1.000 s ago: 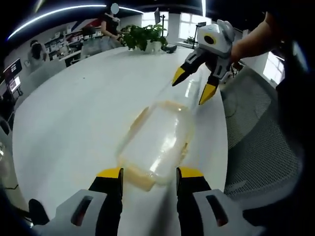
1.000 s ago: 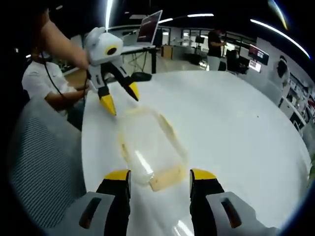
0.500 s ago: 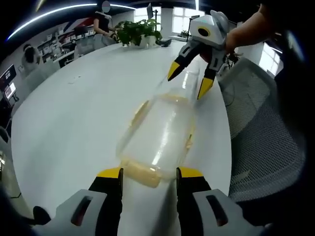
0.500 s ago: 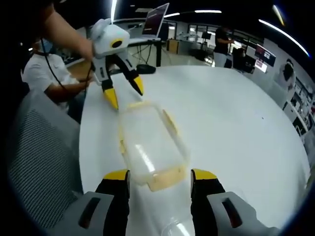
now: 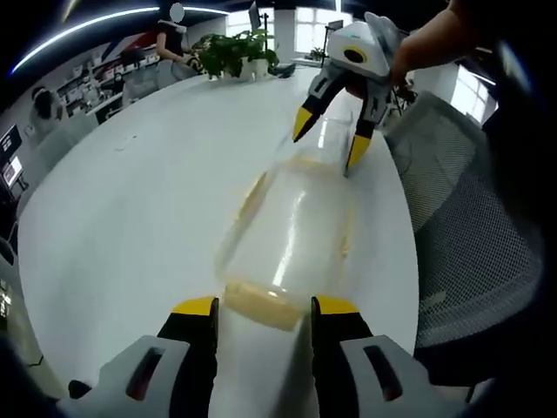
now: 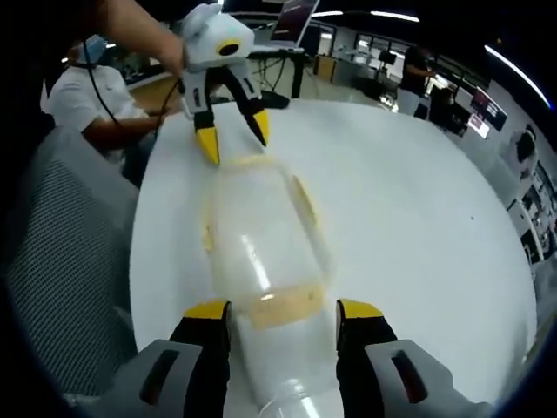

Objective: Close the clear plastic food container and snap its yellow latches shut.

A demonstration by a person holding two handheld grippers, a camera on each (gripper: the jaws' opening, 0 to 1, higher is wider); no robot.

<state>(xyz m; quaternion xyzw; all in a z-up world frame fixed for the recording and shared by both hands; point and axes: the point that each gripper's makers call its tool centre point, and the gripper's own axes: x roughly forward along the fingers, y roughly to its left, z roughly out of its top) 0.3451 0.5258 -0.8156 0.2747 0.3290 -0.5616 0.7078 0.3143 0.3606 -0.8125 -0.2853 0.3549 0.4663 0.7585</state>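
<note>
**Both tongs bracket the container, end to end**

Your left tongs (image 5: 263, 306) stand apart, jaws either side of the near yellow end latch (image 5: 259, 302) of the clear oblong plastic food container (image 5: 291, 231), which lies lengthwise on the round white desk (image 5: 130, 200) close to its edge. That spread looks meant to straddle the latch before pressing it. At the far end your right tongs (image 5: 327, 142) hover, jaws also apart, tips just above the container's other end. In the right gripper view, your right tongs (image 6: 283, 309) frame the opposite yellow latch (image 6: 283, 307), with the long side latch (image 6: 304, 198) flaring outward, seemingly unsnapped. Whether the lid is fully seated, you cannot tell.
</note>
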